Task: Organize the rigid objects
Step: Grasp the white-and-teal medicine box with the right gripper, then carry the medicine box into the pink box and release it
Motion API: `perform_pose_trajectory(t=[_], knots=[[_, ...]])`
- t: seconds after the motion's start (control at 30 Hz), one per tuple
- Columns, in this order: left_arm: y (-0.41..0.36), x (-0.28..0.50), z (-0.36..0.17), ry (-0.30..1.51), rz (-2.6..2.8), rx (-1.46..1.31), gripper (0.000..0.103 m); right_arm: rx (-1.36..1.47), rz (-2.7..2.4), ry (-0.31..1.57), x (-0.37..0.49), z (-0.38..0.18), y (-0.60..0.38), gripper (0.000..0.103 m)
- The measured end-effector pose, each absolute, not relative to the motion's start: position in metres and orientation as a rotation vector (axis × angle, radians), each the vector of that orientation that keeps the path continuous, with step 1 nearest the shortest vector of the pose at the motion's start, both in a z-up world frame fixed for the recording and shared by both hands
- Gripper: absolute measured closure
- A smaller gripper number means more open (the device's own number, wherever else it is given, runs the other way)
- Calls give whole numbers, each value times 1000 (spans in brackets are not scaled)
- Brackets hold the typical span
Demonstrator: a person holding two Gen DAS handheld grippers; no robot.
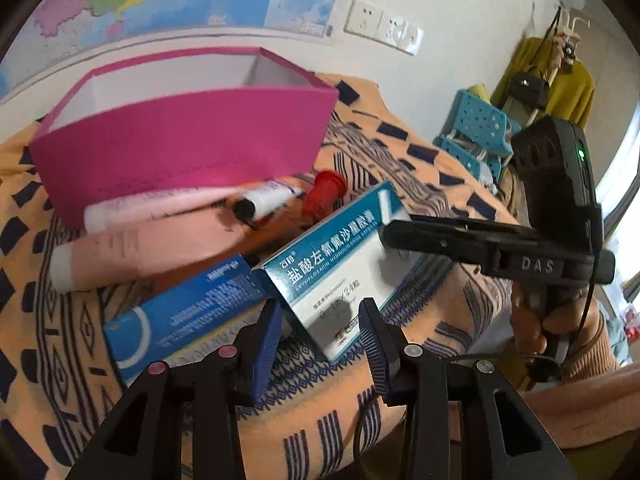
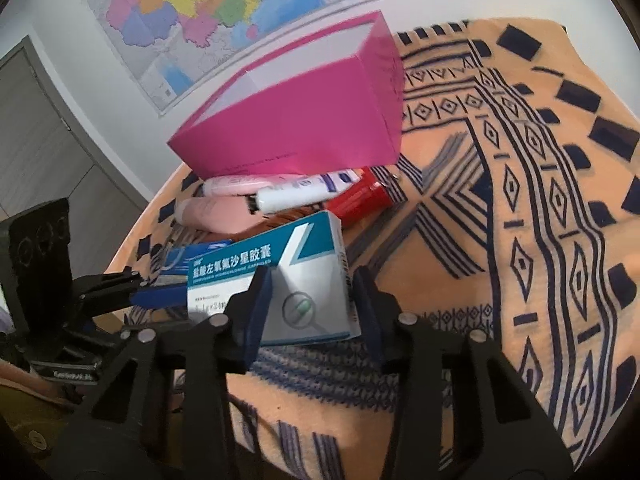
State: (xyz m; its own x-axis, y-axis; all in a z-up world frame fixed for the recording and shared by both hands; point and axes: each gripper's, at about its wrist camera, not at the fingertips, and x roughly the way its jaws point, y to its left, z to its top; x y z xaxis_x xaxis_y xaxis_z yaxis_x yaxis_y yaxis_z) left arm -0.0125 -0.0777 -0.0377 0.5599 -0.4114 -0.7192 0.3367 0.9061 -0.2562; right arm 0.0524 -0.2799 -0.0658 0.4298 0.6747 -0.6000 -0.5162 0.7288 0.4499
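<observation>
R gripper (image 2: pixel 312 300): my fingers sit on either side of the teal/white medicine box (image 2: pixel 276 280), pads at or v. near its sides; box looks tilted up off the blanket (image 2: pixel 460 216). Judged gripping, not certain. L gripper (image 1: pixel 320 340): spread apart, holds nothing, hovers just short of the same box's near corner.

Pink box (image 1: pixel 180 140) stands open at back; inside looks empty as far as visible. Still outside, piled against its front wall: pink tubes (image 1: pixel 120 248), white tube (image 1: pixel 264 200), red item (image 1: pixel 324 192), blue carton (image 1: pixel 180 312).

Progress est.: early. Nothing stowed yet; all items left to go.
</observation>
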Motion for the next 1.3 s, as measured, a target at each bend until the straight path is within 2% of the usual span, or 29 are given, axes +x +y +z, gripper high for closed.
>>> perform_pose_trajectory(t=[0.37, 0.83, 1.3], knots=[[-40, -6, -2, 786, -378, -136, 63, 183, 830, 754, 52, -24, -256, 58], [19, 48, 60, 665, -205, -61, 63, 181, 937, 681, 113, 22, -185, 60], [47, 117, 54, 740, -122, -76, 63, 217, 946, 792, 185, 18, -141, 61]])
